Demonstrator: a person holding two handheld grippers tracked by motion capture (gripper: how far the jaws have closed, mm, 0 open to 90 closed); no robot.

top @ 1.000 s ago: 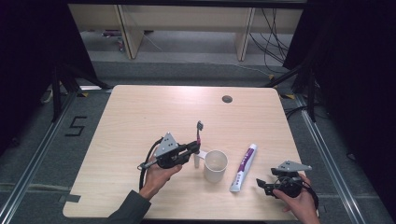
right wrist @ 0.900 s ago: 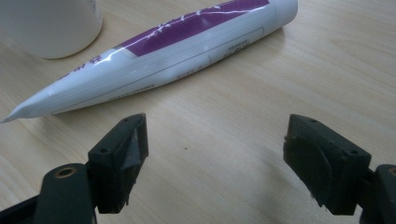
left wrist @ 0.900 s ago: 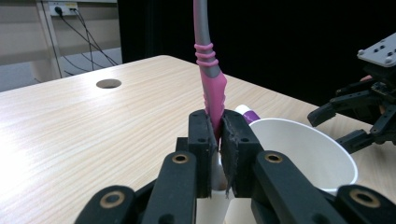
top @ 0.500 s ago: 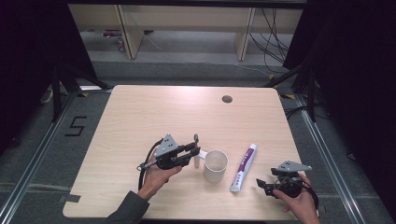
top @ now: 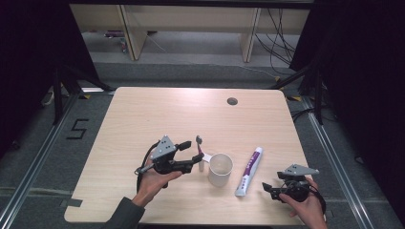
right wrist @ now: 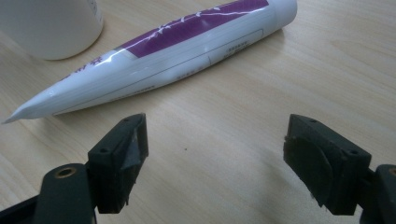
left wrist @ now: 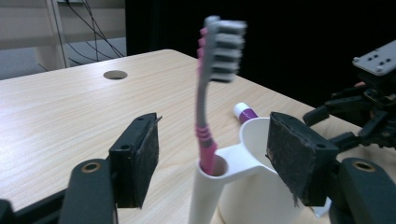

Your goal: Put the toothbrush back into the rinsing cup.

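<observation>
Your desk (top: 157, 114) is a pale wooden top with a small round hole (top: 232, 101) near its far edge. Toward your side stands a white cup (top: 220, 170), and fused to its left flank is a slim white tube-shaped holder (left wrist: 208, 186) with a pink and grey toothbrush (left wrist: 211, 93) standing in it, bristles up, leaning slightly. Just right of the cup lies a white and purple toothpaste tube (top: 249, 165), flat on the desk, cap end pointing away from you.

Your left tongs (top: 199, 153) are spread apart, one black jaw on each side of the holder, and the toothbrush rises between them without touching either pad (the gap is plain in the left gripper view). Your left hand (top: 152, 182) grips the handle behind them.

Your right tongs (top: 268, 188) sit near the desk's front right corner, jaws wide and holding nothing, aimed at bare wood just short of the tube's crimped end, with your right hand (top: 305, 205) beneath.
</observation>
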